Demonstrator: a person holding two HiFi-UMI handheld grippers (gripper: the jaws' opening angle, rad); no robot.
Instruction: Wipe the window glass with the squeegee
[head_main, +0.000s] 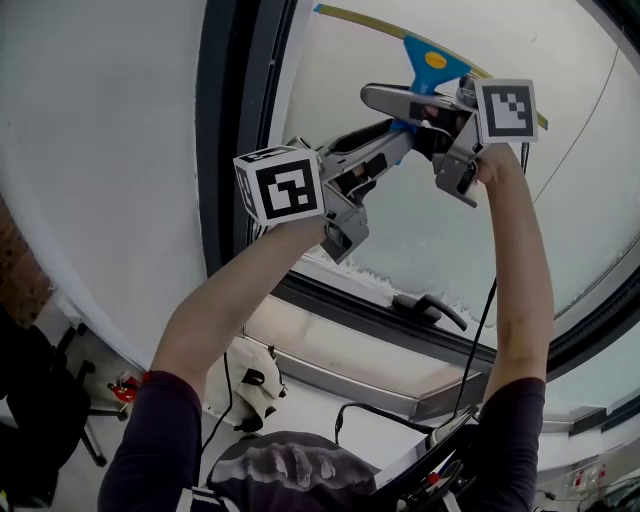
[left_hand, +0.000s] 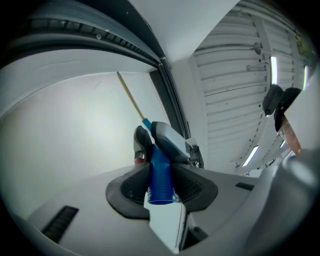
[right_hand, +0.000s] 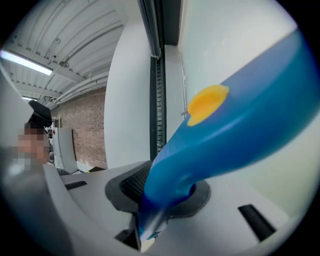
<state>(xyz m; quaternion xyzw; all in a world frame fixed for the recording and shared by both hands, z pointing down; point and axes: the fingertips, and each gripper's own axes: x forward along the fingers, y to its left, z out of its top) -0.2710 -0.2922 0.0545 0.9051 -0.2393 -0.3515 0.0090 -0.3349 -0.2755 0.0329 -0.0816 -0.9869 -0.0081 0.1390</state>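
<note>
The squeegee (head_main: 435, 60) sits high on the glass (head_main: 420, 230), its blade (head_main: 370, 20) ending close to the dark frame (head_main: 235, 120). Bare pane runs below, down to the latch (head_main: 430, 305). Only the left gripper view shows the handle end lying between the left tongs (left_hand: 160, 186), which are spread wide and not pressing. The right tongs (right_hand: 165, 192) clamp the handle nearer the head. Both arms reach up.
</note>
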